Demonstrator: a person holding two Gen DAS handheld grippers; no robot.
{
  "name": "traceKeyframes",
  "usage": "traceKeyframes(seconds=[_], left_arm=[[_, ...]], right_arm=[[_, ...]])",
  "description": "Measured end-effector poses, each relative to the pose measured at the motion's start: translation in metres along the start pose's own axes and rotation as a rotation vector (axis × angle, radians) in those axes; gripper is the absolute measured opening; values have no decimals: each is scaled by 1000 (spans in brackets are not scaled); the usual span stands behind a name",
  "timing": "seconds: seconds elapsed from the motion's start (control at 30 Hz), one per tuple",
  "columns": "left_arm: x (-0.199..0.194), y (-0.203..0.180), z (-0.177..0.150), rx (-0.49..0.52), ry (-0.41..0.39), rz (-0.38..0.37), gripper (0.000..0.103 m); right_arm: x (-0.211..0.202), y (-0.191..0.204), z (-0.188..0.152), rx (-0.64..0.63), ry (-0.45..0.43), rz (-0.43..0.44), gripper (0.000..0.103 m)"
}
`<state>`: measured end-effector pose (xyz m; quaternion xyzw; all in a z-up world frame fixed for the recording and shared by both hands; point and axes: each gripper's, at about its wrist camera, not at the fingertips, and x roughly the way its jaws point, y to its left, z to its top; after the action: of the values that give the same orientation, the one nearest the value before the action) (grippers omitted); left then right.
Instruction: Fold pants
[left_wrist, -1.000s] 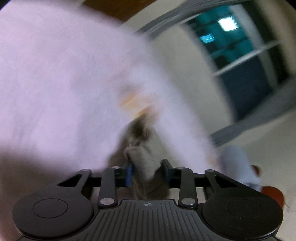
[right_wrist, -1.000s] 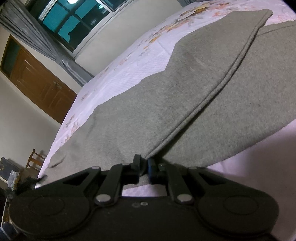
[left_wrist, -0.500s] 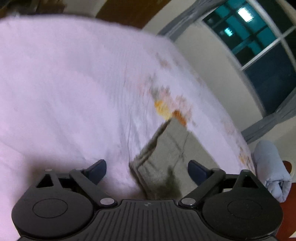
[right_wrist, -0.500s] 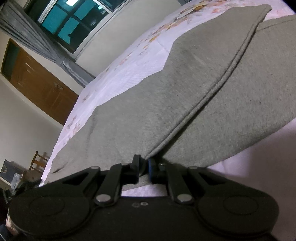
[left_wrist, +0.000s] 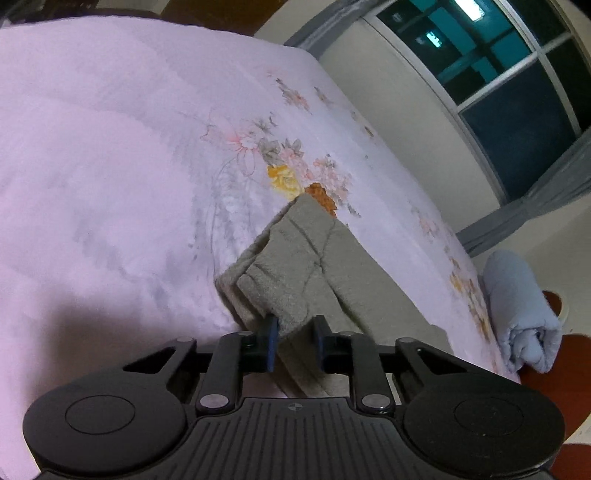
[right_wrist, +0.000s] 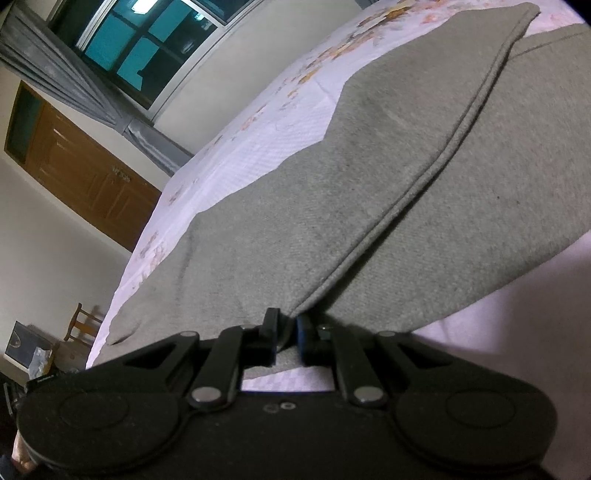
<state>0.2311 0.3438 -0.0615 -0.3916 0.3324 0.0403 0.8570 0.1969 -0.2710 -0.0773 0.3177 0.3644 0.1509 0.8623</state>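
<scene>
The gray pants (right_wrist: 369, 177) lay spread flat on the bed (left_wrist: 110, 166), on top of the pink flowered sheet, one layer doubled over the other with a seam running between them. My right tool (right_wrist: 286, 328) was pinching a corner of that upper layer at its edge. My left tool (left_wrist: 294, 341) was clamped on a bunched-up end of the pants (left_wrist: 291, 266). A rolled blue blanket (left_wrist: 517, 310) sat just beside the bed's far side.
</scene>
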Motion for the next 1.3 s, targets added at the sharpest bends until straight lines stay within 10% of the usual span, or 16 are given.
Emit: traceKeyframes(seconds=[0.07, 0.2, 0.5, 0.73, 0.9, 0.97, 1.3], left_arm=[[-9, -11, 9, 26, -48, -63, 16], [-65, -48, 29, 152, -374, -420, 0], [-38, 22, -7, 14, -117, -79, 1], [-33, 34, -32, -49, -108, -46, 64], [-12, 7, -21, -35, -70, -46, 58], [-4, -9, -20, 17, -57, 23, 24], [-12, -27, -13, 139, -30, 82, 24]], right_arm=[[1, -1, -1, 2, -1, 0, 0], [-1, -1, 0, -13, 2, 4, 1], [0, -4, -1, -9, 0, 9, 1], [-1, -1, -2, -15, 2, 5, 1], [-1, 0, -2, -11, 0, 4, 1], [0, -1, -2, -5, -2, 4, 1], [0, -4, -2, -9, -1, 12, 1]])
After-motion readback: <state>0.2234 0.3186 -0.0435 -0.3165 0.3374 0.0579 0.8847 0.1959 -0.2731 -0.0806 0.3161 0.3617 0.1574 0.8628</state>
